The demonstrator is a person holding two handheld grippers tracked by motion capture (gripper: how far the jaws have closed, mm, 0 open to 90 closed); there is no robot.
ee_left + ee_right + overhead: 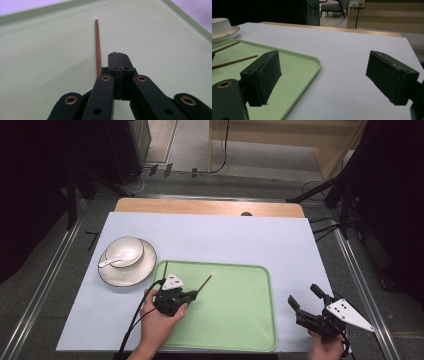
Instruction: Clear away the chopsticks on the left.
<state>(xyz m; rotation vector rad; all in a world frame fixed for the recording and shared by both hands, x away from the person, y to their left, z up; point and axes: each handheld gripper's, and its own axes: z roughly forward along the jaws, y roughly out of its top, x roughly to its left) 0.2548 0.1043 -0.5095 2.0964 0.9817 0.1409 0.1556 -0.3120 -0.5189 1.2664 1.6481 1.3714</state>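
At the far left of the surface, which is covered by a pale sheet, stands a white plate with a dark rim. A white bowl sits on it, and a white spoon lies in the bowl with its handle poking out over the bowl's left edge.

Just right of the plate is a light green tray, its near edge close to the person's side. Two thin brown chopsticks are at its left end. One chopstick lies across the tray's far left rim, near the plate. The other chopstick slants over the tray floor, its near end at the left hand-held gripper.

The person's left hand holds that hand-held gripper low over the tray's left part. In the left gripper view its jaws are pressed together, with the chopstick running along their left side and away over the green floor. I cannot tell from here whether the stick is pinched between them or merely lies beside them.

Well to the right, past the tray's right rim, the right hand-held gripper is held by the right hand over the bare sheet near the surface's front right corner. Its jaws stand wide apart with nothing between them. In the right gripper view the tray's corner lies behind the left jaw, and both chopsticks show at the far left.
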